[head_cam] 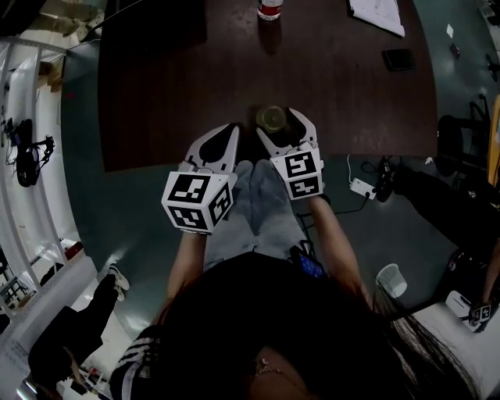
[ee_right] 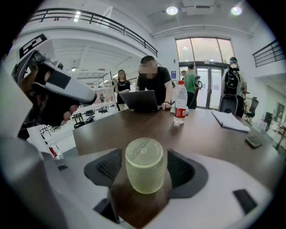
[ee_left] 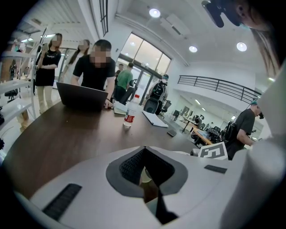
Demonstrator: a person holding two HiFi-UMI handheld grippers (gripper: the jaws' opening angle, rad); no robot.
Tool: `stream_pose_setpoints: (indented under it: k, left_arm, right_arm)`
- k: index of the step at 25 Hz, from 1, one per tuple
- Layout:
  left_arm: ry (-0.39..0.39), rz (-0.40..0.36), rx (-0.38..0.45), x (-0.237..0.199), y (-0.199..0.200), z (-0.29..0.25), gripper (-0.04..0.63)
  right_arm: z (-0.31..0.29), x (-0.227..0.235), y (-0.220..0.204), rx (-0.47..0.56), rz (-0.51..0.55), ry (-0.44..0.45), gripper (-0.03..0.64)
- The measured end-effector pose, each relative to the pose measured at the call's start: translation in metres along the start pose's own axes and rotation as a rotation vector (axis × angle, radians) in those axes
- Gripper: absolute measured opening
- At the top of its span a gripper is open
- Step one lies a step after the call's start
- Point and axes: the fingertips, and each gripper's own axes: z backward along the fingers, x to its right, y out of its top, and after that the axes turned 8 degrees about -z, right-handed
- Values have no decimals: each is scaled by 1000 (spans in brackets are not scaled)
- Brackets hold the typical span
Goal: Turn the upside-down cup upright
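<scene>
A yellow-green translucent cup (head_cam: 273, 119) (ee_right: 144, 165) stands upside down, flat base up, on the dark brown table (head_cam: 156, 101) near its front edge. My right gripper (head_cam: 283, 130) (ee_right: 144, 172) is open with the cup between its jaws. The dark pads (ee_right: 109, 167) stand a little apart from the cup on both sides. My left gripper (head_cam: 221, 145) (ee_left: 145, 169) is to the left of the cup, over the table's front edge. It is shut with nothing in it.
A water bottle (head_cam: 269, 8) (ee_right: 180, 108) stands at the table's far side. Next to it a person works at a laptop (ee_right: 142, 101) (ee_left: 82, 97). Papers (head_cam: 377, 14) and a phone (head_cam: 399, 58) lie at the far right. A white bin (head_cam: 391, 280) stands on the floor.
</scene>
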Motion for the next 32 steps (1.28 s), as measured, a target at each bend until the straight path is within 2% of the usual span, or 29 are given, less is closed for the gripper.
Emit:
stream_pose_setpoints:
  k: [19, 32]
  left_arm:
    - [2, 1, -15, -5, 2, -1, 2]
    - [1, -14, 22, -7, 14, 9, 2]
  right_arm:
    - [-7, 6, -5, -30, 15, -19, 301]
    - [9, 1, 23, 27, 24, -18, 301]
